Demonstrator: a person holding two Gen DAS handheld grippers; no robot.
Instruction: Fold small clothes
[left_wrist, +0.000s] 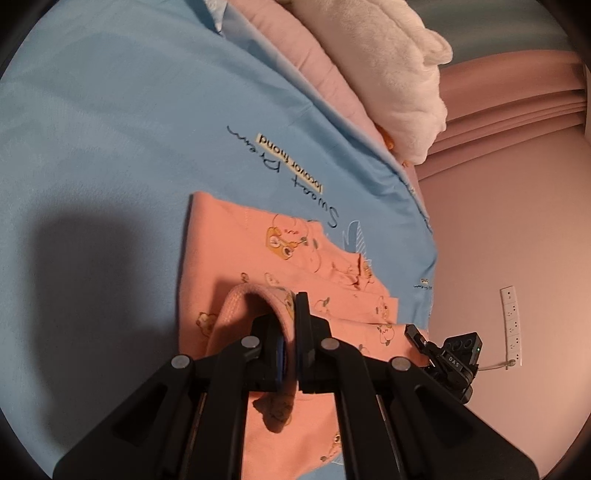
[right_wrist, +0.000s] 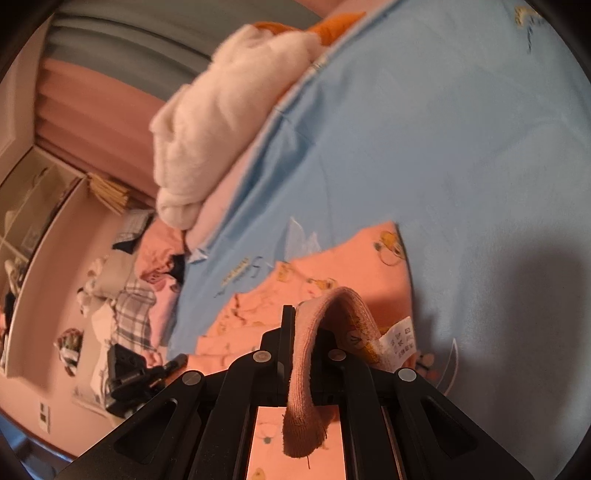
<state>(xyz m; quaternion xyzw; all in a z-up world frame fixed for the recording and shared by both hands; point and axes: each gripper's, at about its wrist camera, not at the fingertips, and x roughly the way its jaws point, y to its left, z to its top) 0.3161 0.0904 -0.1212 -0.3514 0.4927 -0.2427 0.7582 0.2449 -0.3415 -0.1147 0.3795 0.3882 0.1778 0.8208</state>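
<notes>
Left gripper (left_wrist: 291, 328) and right gripper (right_wrist: 303, 332) each pinch the ribbed hem of a salmon-pink, cartoon-printed cotton garment (left_wrist: 236, 251) ahead on a light-blue bedsheet (left_wrist: 110, 110).

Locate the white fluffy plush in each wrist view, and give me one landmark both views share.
Left wrist view: the white fluffy plush lies at the top, right of centre, past the far edge of the blue sheet.
Right wrist view: the same plush sits upper left of centre, again beyond the sheet's edge.
Shared landmark: the orange printed garment on the blue sheet, also seen at.
</notes>
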